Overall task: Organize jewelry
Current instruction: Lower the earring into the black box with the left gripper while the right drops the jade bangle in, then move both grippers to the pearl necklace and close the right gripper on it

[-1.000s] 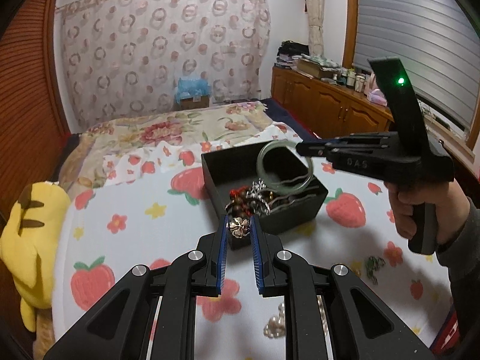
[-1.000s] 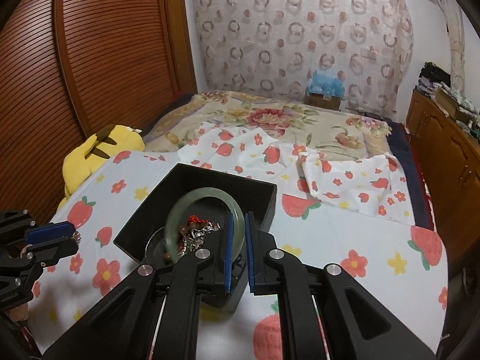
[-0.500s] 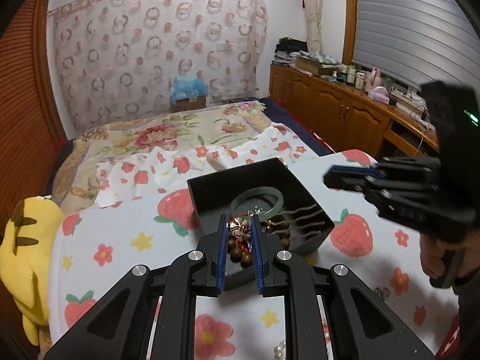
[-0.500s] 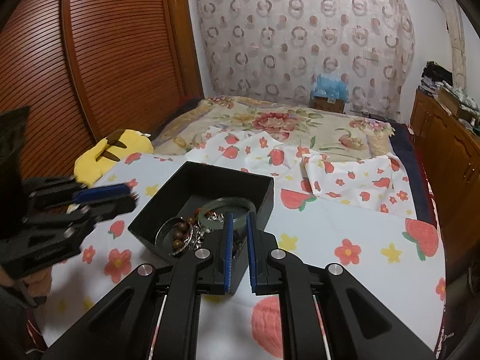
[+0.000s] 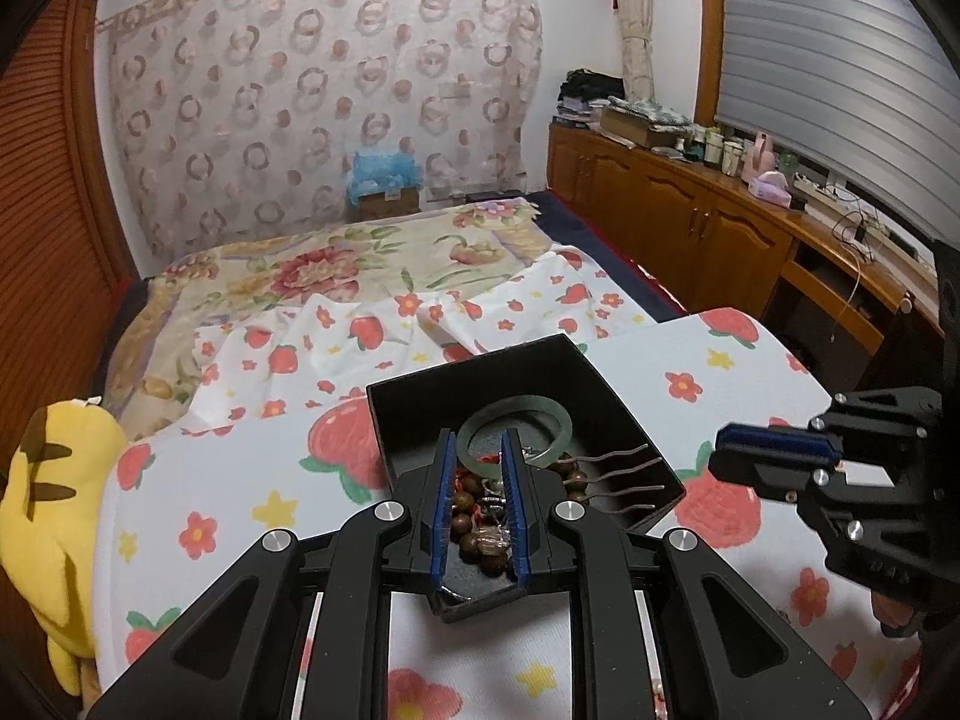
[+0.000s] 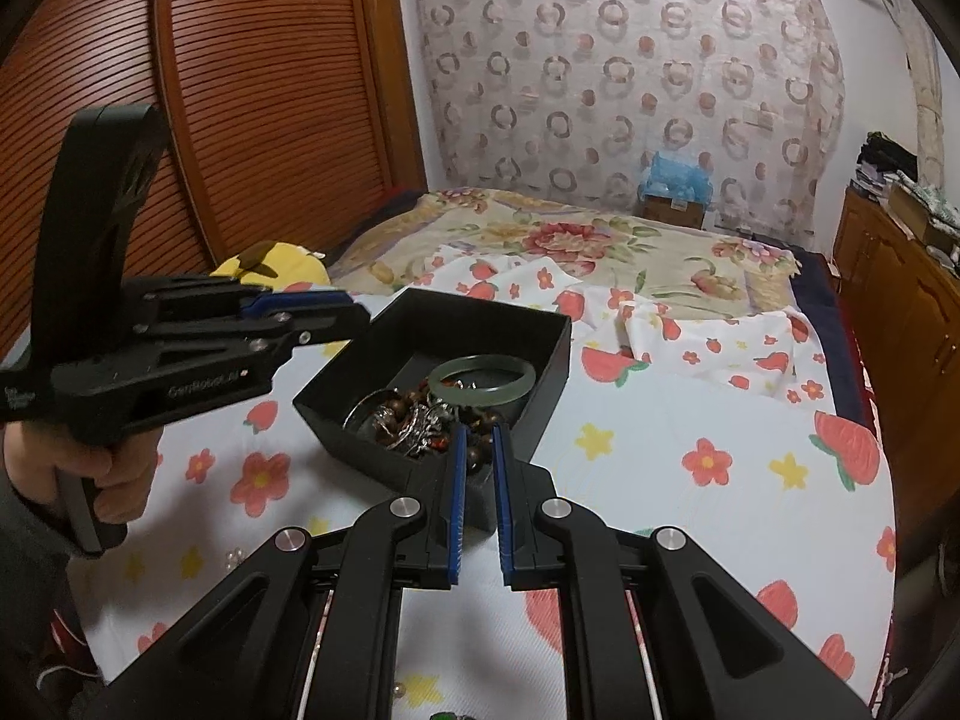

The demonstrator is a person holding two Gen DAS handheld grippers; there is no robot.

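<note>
A black open box (image 5: 420,420) (image 6: 549,396) stands on the strawberry-print sheet. In it lie a green bangle (image 5: 522,401) (image 6: 480,393), brown beads (image 5: 465,504), silver pieces (image 6: 408,420) and a wavy-pronged hairpin (image 5: 624,471). My left gripper (image 5: 477,444) (image 6: 360,315) hovers over the box's near corner. Its jaws are opening and nothing sits at their tips, only the heap showing in the gap. My right gripper (image 6: 478,432) (image 5: 720,450) is at the box's other side, with its pads a narrow slit apart and nothing between them.
A yellow plush toy (image 5: 42,480) (image 6: 270,258) lies at the bed's left edge. A hand (image 6: 120,468) grips the left tool. Small pearls (image 6: 231,558) lie loose on the sheet. Wooden cabinets (image 5: 690,222) line the right wall, and a slatted wardrobe (image 6: 240,90) the left.
The bangle left my right gripper and now lies in the box; that gripper drew back. My left gripper carried a flower ornament over the box and its jaws have widened.
</note>
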